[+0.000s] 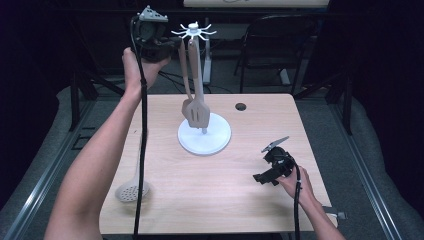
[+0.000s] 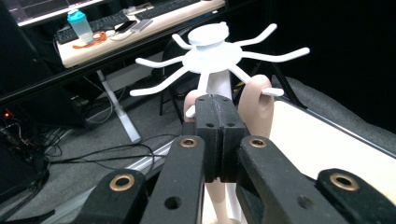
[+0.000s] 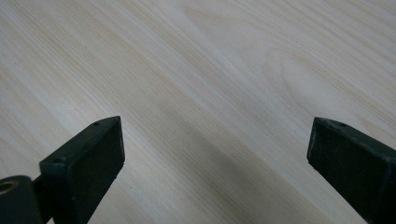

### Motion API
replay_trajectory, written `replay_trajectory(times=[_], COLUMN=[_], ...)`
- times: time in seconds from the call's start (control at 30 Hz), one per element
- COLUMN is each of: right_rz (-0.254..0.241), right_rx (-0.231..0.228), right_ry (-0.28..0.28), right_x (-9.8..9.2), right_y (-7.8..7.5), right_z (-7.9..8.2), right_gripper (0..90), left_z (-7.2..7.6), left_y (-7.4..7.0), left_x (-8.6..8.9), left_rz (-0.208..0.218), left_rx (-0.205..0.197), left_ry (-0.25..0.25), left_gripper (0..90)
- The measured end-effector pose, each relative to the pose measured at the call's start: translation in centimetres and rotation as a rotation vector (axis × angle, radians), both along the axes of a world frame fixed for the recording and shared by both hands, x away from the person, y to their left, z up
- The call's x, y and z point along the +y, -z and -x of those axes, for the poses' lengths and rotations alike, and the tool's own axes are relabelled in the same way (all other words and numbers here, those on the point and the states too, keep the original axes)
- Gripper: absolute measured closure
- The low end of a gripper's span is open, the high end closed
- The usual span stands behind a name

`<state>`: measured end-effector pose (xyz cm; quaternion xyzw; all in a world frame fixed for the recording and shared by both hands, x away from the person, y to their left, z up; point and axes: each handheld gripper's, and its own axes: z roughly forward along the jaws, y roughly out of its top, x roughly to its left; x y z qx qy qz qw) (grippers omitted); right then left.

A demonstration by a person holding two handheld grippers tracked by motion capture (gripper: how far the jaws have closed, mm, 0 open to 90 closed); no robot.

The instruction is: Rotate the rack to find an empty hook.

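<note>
Left gripper (image 1: 167, 47) raised beside the top of the white utensil stand (image 1: 204, 135), jaws pressed together on the upper end of a beige utensil handle (image 2: 219, 196); in the left gripper view the handle runs down behind the closed pads, right below the stand's spoked hook crown (image 2: 212, 53). Second beige handle loop (image 2: 257, 105) hangs on a hook just beside it. High view: slotted spatula (image 1: 198, 115) and a second utensil hang along the stand's pole, blades just above the round base. Perforated beige skimmer (image 1: 131, 191) lies flat near the table's (image 1: 240, 200) left front edge, well apart from the stand. Right gripper (image 1: 260, 178) rests low over the table's right front area, jaws spread wide, bare wood between them.
</note>
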<state>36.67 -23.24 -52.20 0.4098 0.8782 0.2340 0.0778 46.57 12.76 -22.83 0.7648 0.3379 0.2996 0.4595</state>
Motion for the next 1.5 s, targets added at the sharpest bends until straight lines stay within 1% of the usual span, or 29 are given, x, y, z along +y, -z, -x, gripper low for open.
replay_trajectory(times=[0.03, 0.2, 0.4, 0.47, 0.5, 0.53, 0.57, 0.6, 0.63, 0.7, 0.73, 0.77, 0.8, 0.83, 0.9, 0.93, 0.97, 1.03, 1.1, 1.13, 1.17, 1.27, 1.3, 1.33, 1.37, 1.4, 1.43, 1.47, 1.5], right_rz=[-0.003, -0.003, -0.006, -0.006, 0.009, 0.012, 0.006, 0.004, 0.015, 0.019, 0.008, 0.011, -0.006, 0.010, 0.013, 0.033, 0.026, 0.002, 0.005, 0.009, -0.001, 0.007, -0.009, 0.012, 0.012, 0.012, 0.011, 0.007, 0.001], right_rx=[0.000, 0.000, 0.006, 0.006, 0.002, 0.000, 0.006, 0.001, 0.001, 0.005, -0.002, 0.002, 0.006, 0.009, 0.006, 0.004, 0.010, 0.005, 0.003, 0.010, 0.018, 0.015, 0.006, 0.008, 0.008, 0.003, 0.001, 0.013, 0.005], right_ry=[0.005, 0.005, -0.002, -0.002, -0.001, 0.006, 0.001, -0.001, -0.005, -0.004, 0.006, -0.001, 0.001, -0.009, -0.003, -0.007, -0.011, -0.004, 0.000, -0.002, -0.006, -0.007, 0.007, -0.009, -0.009, -0.004, -0.001, -0.004, 0.007], right_x=[0.0, 0.0, 0.1, 0.0, 0.0, 0.0, -0.1, -0.1, -0.2, -0.1, 0.0, 0.0, 0.1, 0.0, 0.0, 0.0, 0.0, 0.1, 0.2, 0.2, 0.3, 0.2, 0.3, 0.1, 0.1, 0.1, 0.1, 0.1, 0.1], right_y=[0.0, 0.1, 0.1, 0.1, 0.0, 0.0, 0.0, 0.1, 0.1, 0.0, 0.1, 0.1, 0.1, 0.1, 0.1, -0.1, 0.0, 0.2, 0.2, 0.2, 0.2, 0.2, 0.3, 0.2, 0.2, 0.2, 0.2, 0.1, 0.2], right_z=[0.0, 0.0, 0.0, 0.0, 0.0, 0.0, 0.0, 0.0, -0.1, 0.0, 0.0, 0.0, 0.0, -0.1, 0.0, -0.1, -0.1, -0.1, 0.0, 0.0, 0.0, 0.0, 0.0, -0.1, -0.1, 0.0, 0.0, 0.0, 0.0], right_gripper=[3.6, 3.6, 3.6, 3.6, 3.6, 3.6, 3.6, 3.6, 3.6, 3.7, 3.7, 3.7, 3.7, 3.7, 3.6, 3.6, 3.6, 3.6, 3.6, 3.6, 3.6, 3.6, 3.6, 3.6, 3.6, 3.7, 3.7, 3.7, 3.7], left_z=[-0.1, -0.8, -1.6, -1.5, -1.4, -1.3, -1.2, -1.0, -1.0, -0.5, -0.1, 0.1, 0.3, 0.5, 0.7, 1.1, 1.3, 1.6, 1.9, 2.0, 2.1, 2.0, 1.7, 1.6, 1.6, 1.2, 1.1, 1.1, 1.0], left_y=[0.0, -0.1, -0.1, -0.1, 0.0, 0.0, 0.1, 0.2, 0.2, 0.4, 0.6, 0.7, 0.7, 0.7, 0.8, 0.7, 0.7, 0.5, 0.3, 0.3, 0.2, 0.1, 0.0, -0.1, -0.1, -0.1, -0.1, -0.1, -0.1], left_x=[0.0, 0.6, 0.9, 0.9, 0.9, 1.0, 1.0, 1.1, 1.1, 1.2, 1.3, 1.3, 1.3, 1.4, 1.4, 1.4, 1.4, 1.1, 0.7, 0.5, 0.2, -0.2, -0.4, -0.4, -0.4, -0.4, -0.3, -0.3, -0.4], left_rz=[0.007, 0.010, 0.023, 0.023, 0.024, 0.022, 0.022, 0.017, 0.017, 0.016, 0.009, 0.008, 0.009, 0.010, 0.011, 0.014, 0.014, 0.014, 0.001, -0.006, -0.013, -0.022, -0.028, -0.026, -0.026, -0.015, -0.016, -0.016, -0.017], left_rx=[-0.002, 0.005, 0.017, 0.015, 0.013, 0.013, 0.013, 0.015, 0.015, 0.012, 0.010, 0.009, 0.009, 0.009, 0.007, 0.006, 0.006, 0.003, -0.008, -0.014, -0.016, -0.018, -0.016, -0.013, -0.013, -0.010, -0.009, -0.009, -0.007], left_ry=[-0.008, -0.036, -0.058, -0.055, -0.054, -0.052, -0.051, -0.046, -0.046, -0.037, -0.024, -0.017, -0.010, -0.005, -0.001, 0.014, 0.024, 0.040, 0.054, 0.060, 0.065, 0.066, 0.060, 0.054, 0.054, 0.051, 0.050, 0.050, 0.042], left_gripper=[90.0, 90.0, 90.0, 90.0, 90.0, 90.0, 90.0, 90.0, 90.0, 90.0, 90.0, 90.0, 90.0, 90.0, 90.0, 90.0, 90.0, 90.0, 90.0, 90.0, 90.0, 90.0, 90.0, 90.0, 90.0, 90.0, 90.0, 90.0, 90.0])
